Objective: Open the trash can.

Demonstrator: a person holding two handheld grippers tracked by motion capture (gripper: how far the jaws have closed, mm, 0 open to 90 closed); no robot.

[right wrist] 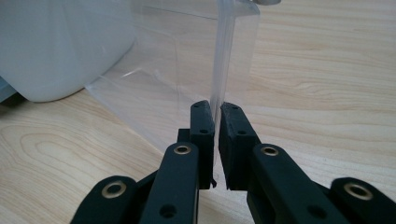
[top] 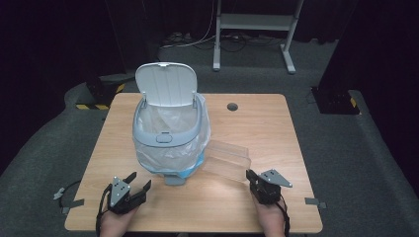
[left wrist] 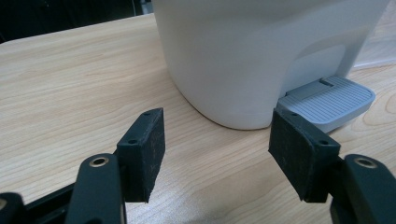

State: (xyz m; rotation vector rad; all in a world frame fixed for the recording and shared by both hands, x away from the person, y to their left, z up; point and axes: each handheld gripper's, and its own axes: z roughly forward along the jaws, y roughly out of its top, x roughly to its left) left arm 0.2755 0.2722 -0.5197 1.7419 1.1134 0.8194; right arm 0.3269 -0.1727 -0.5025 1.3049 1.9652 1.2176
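A grey-and-white pedal bin (top: pixel 168 128) stands on the wooden table (top: pixel 267 123), its lid (top: pixel 166 84) up and a clear liner bag inside. A clear plastic container (top: pixel 226 160) lies to the right of the bin, leaning by its base. My right gripper (top: pixel 252 176) is shut on the container's thin near wall (right wrist: pixel 219 60), with the pads of that gripper (right wrist: pixel 216 109) pressed on both sides of it. My left gripper (top: pixel 138 181) rests open on the table left of the bin's foot pedal (top: pixel 174 180). Between the pads of this gripper (left wrist: pixel 215 140) there is only bare table, with the bin's body (left wrist: pixel 252 51) and pedal (left wrist: pixel 327 100) just ahead.
A round cable hole (top: pixel 232 106) sits in the table's far middle. A white metal stand (top: pixel 254 22) is on the floor behind the table. Dark carpet surrounds the table, with tape marks near its front corners.
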